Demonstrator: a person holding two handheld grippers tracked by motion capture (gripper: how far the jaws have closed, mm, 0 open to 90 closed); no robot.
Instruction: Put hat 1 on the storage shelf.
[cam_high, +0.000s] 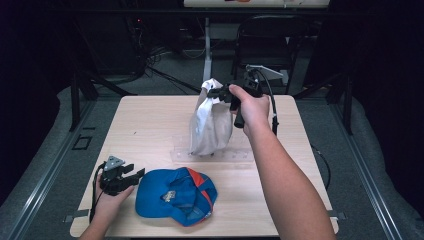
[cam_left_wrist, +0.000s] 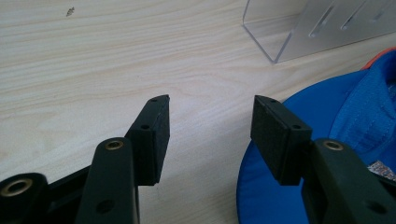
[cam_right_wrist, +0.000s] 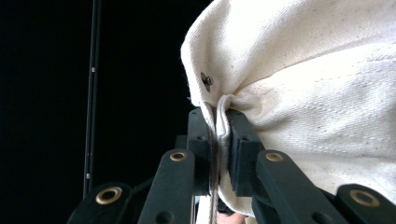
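Pale woodgrain table (cam_high: 150, 125); right gripper (cam_high: 220, 93) fingers clenched on limp canvas bag (cam_high: 210, 125), left gripper (cam_high: 132, 177) fingers released.

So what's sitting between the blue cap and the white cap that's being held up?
In the high view, a clear plastic rack lies on the table between the blue cap and the white cap, which the right gripper holds just above it.

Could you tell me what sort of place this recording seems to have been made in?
Probably a lab or studio set up for recording handling work: a small wooden table on a grey floor, dark surroundings with loose cables behind, and a folding chair at the far side.
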